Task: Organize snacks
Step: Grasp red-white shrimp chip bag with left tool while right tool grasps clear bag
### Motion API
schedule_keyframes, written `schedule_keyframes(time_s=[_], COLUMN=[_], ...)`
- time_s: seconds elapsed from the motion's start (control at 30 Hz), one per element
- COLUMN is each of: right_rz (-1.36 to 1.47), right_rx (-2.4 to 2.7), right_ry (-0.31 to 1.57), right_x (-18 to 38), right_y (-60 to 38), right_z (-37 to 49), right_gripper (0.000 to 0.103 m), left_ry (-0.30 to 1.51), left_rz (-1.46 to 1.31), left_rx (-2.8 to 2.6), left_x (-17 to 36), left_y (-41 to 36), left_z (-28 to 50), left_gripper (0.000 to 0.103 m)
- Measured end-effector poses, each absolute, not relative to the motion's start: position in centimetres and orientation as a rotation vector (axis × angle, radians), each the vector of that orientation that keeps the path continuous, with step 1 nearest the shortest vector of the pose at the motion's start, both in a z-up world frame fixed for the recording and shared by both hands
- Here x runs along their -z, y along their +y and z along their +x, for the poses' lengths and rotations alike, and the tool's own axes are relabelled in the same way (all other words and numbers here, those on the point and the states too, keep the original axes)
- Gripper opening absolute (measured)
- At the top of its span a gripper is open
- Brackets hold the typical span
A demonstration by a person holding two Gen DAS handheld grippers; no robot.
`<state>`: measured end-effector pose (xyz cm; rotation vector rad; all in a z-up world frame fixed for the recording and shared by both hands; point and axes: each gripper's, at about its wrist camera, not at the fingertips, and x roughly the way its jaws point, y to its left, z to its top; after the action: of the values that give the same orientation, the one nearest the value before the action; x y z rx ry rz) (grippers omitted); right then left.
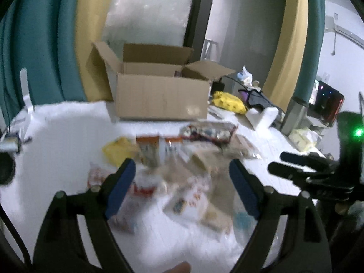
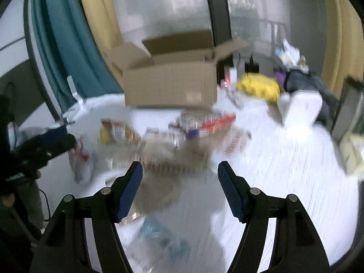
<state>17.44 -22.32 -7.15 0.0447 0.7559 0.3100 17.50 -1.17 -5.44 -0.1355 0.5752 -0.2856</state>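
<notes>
- Above the white table [image 1: 56,141], the left gripper [image 1: 182,170] tilts down, jaws wide, holding nothing.
- Beside it, the right gripper [image 2: 179,170] angles down likewise, spread and empty.
- Blurred snack packets [image 1: 173,159] lie heaped below, uncountable; one open brown cardboard box [image 1: 161,97] stands behind.

- One open brown cardboard box [image 1: 159,97] is standing on the white worktop [image 1: 68,136].
- One yellow patterned bag [image 1: 229,102] is lying beside it.
- Blurred snack packets [image 1: 179,159] are lying heaped, too smeared for counting.

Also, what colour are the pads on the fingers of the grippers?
Dark blue, on black fingers. The right wrist view shows it best.
</notes>
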Motion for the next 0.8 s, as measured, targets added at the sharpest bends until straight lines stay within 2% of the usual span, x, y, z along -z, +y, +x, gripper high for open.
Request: schedule_keyframes(time_s=[0.4,0.57,0.6,0.63,0.8], right_rz=[0.118,0.078,0.055,0.024,0.001], right_rx=[-0.326,-0.359,-0.357,-0.351,-0.385], right_ry=[0.985,0.982,0.971,0.955,0.93], right_x=[13.6,14.3,14.4,14.4,14.2], right_y=[-20.7,-19.1,-18.8,-18.5,-18.5], right_z=[12.4,12.5,12.6,12.7,13.4], right_gripper=[0.075,0.079,0.078,0.07,0.066], left_ry=[0.661,0.667,0.659,0.659,0.659], left_rz=[-0.082,-0.089,-0.078,-0.071,-0.013], left_rx=[0.217,0.17,0.157,0.15,0.102], left_x=[10.7,11.1,11.1,11.2,11.5], left_y=[-0.6,1.1,1.5,1.7,3.4], left_z=[12.8,13.4,13.7,14.0,16.9], left_gripper=[0.086,0.086,0.086,0.086,0.086])
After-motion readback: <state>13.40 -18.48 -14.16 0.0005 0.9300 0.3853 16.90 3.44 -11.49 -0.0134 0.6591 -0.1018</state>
